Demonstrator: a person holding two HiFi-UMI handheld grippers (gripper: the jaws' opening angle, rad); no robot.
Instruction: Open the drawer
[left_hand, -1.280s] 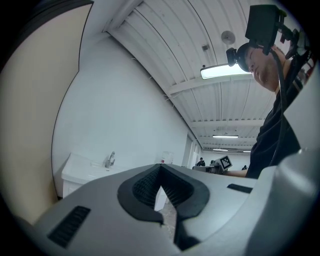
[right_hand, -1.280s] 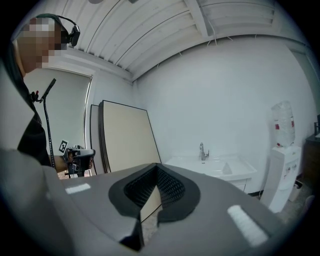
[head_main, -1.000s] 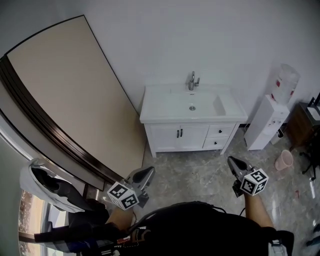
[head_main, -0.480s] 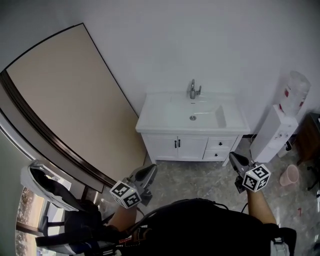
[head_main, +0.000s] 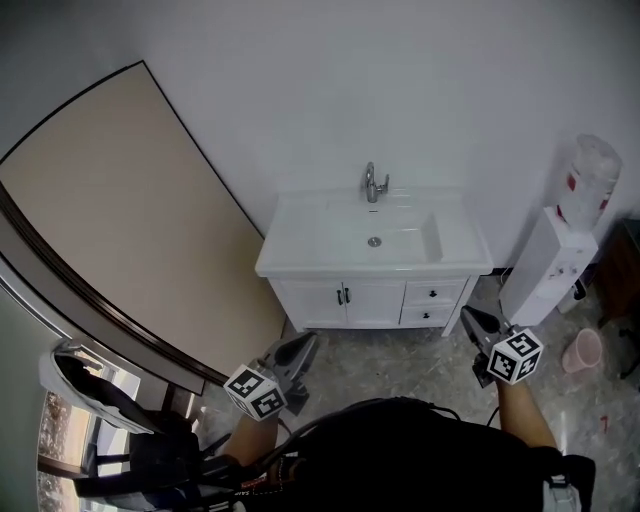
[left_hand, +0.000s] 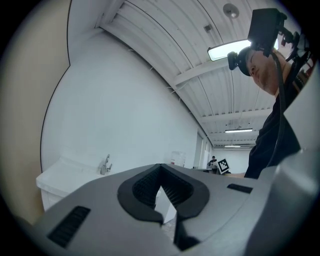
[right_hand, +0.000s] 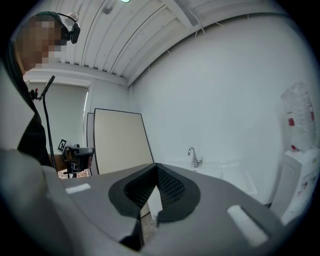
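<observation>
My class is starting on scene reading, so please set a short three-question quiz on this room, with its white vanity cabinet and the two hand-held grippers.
1. True or false: one drawer of the white vanity cabinet stands pulled out.
2. In the head view, the two small white drawers with dark knobs sit on the cabinet front's: A left part; B right part; C middle.
3. Fill in: the jaws of the grey left gripper and the grey right gripper are both ____, with nothing between them.
Key: 1 false; 2 B; 3 shut.
</observation>
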